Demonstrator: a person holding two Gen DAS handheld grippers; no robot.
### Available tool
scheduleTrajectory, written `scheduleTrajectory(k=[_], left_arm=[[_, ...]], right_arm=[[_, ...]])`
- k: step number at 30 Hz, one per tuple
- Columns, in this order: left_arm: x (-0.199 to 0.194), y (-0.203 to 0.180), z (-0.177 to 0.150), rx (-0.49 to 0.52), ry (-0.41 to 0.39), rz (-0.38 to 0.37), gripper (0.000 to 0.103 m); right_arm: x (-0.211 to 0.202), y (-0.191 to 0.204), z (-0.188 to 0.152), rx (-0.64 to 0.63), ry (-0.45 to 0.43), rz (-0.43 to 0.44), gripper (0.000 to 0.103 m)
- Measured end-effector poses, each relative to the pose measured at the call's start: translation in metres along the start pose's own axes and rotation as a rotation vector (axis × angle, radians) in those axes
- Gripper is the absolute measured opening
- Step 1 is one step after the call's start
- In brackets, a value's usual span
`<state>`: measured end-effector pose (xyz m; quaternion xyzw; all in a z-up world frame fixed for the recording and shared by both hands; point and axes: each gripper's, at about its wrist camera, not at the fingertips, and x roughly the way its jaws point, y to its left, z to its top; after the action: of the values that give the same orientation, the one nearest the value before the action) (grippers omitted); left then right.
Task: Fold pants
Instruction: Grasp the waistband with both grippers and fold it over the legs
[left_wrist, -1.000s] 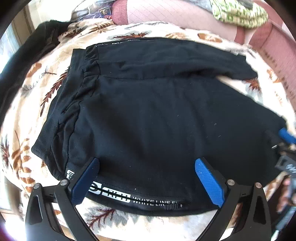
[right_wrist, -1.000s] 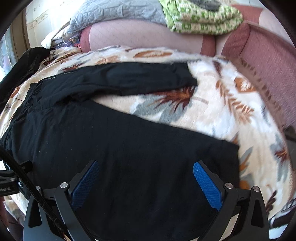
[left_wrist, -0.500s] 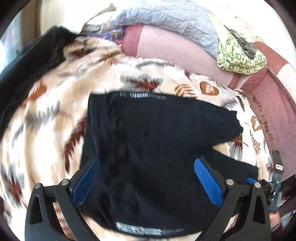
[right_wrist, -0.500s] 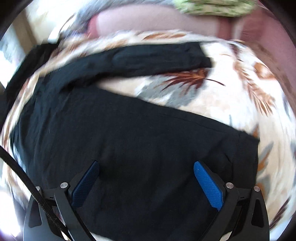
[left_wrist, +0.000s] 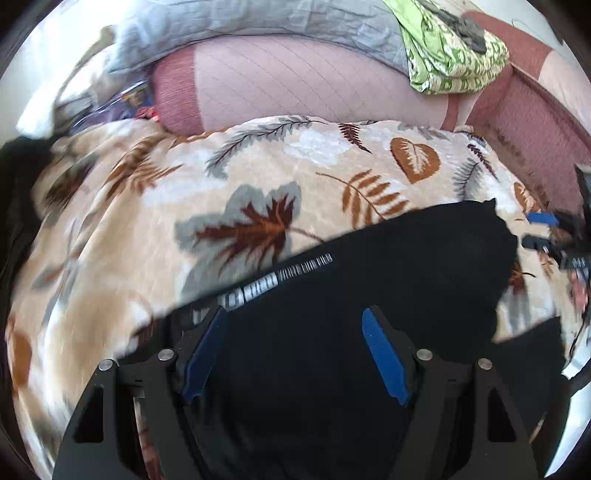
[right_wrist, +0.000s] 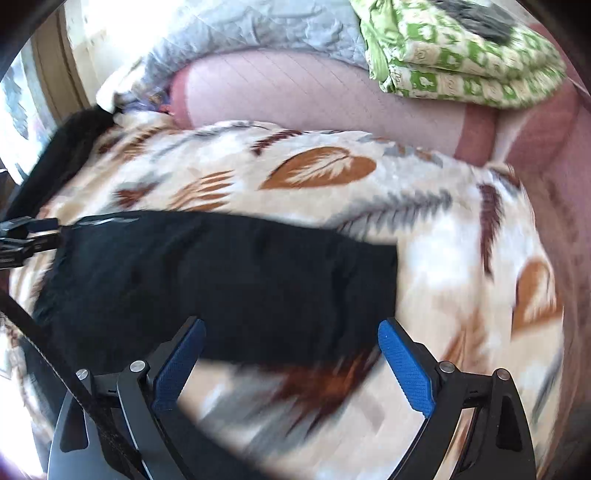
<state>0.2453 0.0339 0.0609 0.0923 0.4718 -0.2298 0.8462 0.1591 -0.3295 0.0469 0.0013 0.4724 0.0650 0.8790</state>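
Observation:
The black pants (left_wrist: 369, 273) lie on the leaf-print blanket (left_wrist: 236, 192). A white-lettered waistband (left_wrist: 280, 277) runs along their far left edge. My left gripper (left_wrist: 295, 325) is over the waistband end, jaws apart, nothing between the pads. In the right wrist view the pants (right_wrist: 221, 273) show as a black strip across the blanket (right_wrist: 461, 258). My right gripper (right_wrist: 291, 336) hangs over the strip's near edge, open and empty. The right gripper also shows at the left view's right edge (left_wrist: 543, 229), by the leg end.
A pink sofa backrest (left_wrist: 295, 81) rises behind the blanket, with a grey quilt (left_wrist: 258, 22) and a green patterned cloth (left_wrist: 454, 55) on top. A dark garment (right_wrist: 62, 155) lies at the far left. A pink armrest (left_wrist: 535, 122) bounds the right side.
Both views have swung forward over the pants. The pants now fill less of each view and more blanket shows beyond them. Both grippers stay open.

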Motion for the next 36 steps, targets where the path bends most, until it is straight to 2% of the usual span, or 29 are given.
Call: scheduleTrajectory(k=[4, 9, 11, 14, 15, 16, 17, 18, 19, 20, 22, 29, 34, 36], left_arm=[[0.035, 0.013, 0.017, 0.020, 0.052, -0.021, 0.076], [0.078, 0.026, 0.024, 0.075, 0.157, -0.041, 0.076], [0.086, 0.027, 0.025, 0.094, 0.170, -0.061, 0.085], [0.091, 0.022, 0.026, 0.126, 0.183, -0.048, 0.087], [0.089, 0.019, 0.025, 0.135, 0.178, -0.045, 0.079], [0.085, 0.016, 0.024, 0.145, 0.170, -0.063, 0.053], [0.080, 0.013, 0.022, 0.160, 0.163, -0.091, 0.035], [0.074, 0.009, 0.021, 0.170, 0.158, -0.106, 0.024], [0.071, 0.006, 0.019, 0.183, 0.154, -0.101, 0.017], [0.068, 0.003, 0.017, 0.197, 0.151, -0.093, 0.016], [0.060, -0.002, 0.015, 0.195, 0.132, -0.067, 0.014], [-0.002, -0.013, 0.004, 0.169, 0.019, -0.037, 0.014], [-0.066, -0.029, -0.028, 0.154, -0.070, -0.032, 0.014], [-0.089, -0.035, -0.047, 0.143, -0.099, -0.036, 0.014]], right_arm=[[0.052, -0.008, 0.038, -0.079, 0.060, -0.013, 0.092], [0.094, -0.005, 0.060, -0.153, 0.086, 0.040, 0.091], [0.108, -0.004, 0.064, -0.166, 0.106, 0.068, 0.091], [0.128, -0.004, 0.068, -0.175, 0.138, 0.088, 0.093], [0.132, -0.004, 0.068, -0.168, 0.146, 0.097, 0.093], [0.133, -0.003, 0.067, -0.166, 0.136, 0.095, 0.092], [0.131, -0.001, 0.066, -0.165, 0.125, 0.102, 0.081], [0.127, 0.000, 0.064, -0.164, 0.116, 0.111, 0.070], [0.123, 0.001, 0.063, -0.159, 0.108, 0.111, 0.036], [0.118, -0.001, 0.063, -0.135, 0.107, 0.145, 0.008], [0.111, -0.005, 0.062, -0.076, 0.110, 0.205, 0.008], [0.057, 0.011, 0.051, -0.073, 0.023, 0.178, 0.008], [0.003, 0.028, 0.025, -0.088, -0.028, 0.167, 0.008], [-0.019, 0.039, 0.003, -0.094, -0.038, 0.172, 0.008]])
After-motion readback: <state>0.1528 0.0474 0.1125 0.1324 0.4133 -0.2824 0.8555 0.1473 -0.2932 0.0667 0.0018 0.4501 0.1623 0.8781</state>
